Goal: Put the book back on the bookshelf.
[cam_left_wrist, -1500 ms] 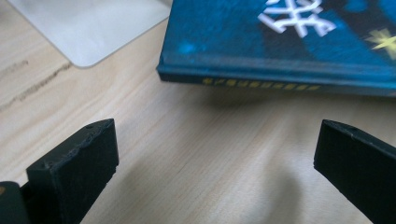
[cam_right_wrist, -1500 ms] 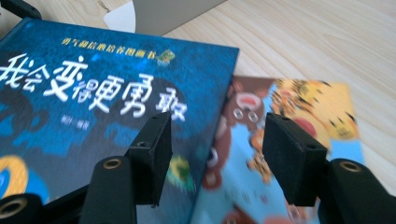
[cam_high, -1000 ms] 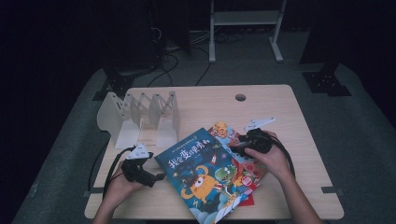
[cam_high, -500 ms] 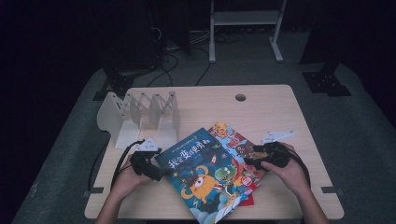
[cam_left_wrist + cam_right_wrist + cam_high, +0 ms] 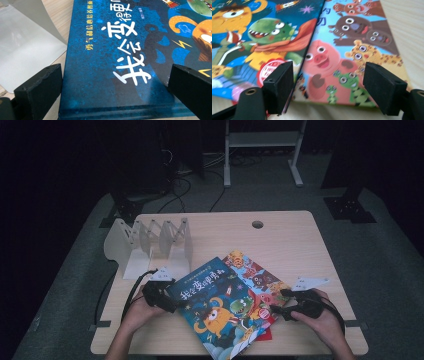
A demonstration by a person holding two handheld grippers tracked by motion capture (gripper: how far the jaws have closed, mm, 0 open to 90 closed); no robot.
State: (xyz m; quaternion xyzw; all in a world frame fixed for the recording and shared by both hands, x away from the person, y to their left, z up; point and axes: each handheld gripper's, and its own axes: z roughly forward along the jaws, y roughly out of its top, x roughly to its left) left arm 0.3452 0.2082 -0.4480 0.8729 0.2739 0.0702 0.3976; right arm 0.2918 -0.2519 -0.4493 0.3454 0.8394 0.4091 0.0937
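A blue picture book (image 5: pixel 220 310) with a yellow monster on its cover lies tilted on top of a brighter animal book (image 5: pixel 255 275) near the table's front edge. My left gripper (image 5: pixel 167 301) is at the blue book's left corner. Its jaws stand open, one on each side of the book's (image 5: pixel 112 50) spine edge, with the left gripper (image 5: pixel 115 72) low over it. My right gripper (image 5: pixel 280 302) is at the books' right side. Its jaws have just been opening and stand wide, not pressing on anything. The animal book's (image 5: pixel 352 55) near edge and the blue book (image 5: pixel 262 37) lie just ahead of the right gripper (image 5: pixel 329 68).
A white folding book rack (image 5: pixel 150 242) stands at the back left of the wooden table (image 5: pixel 290 245); its base plate (image 5: pixel 25 45) lies close beside the blue book. A cable hole (image 5: pixel 257 224) is at the back. A red edge (image 5: pixel 266 334) shows under the books.
My right gripper has moved from the books' upper right corner to the right and toward the table's near edge. My left gripper has edged toward the blue book.
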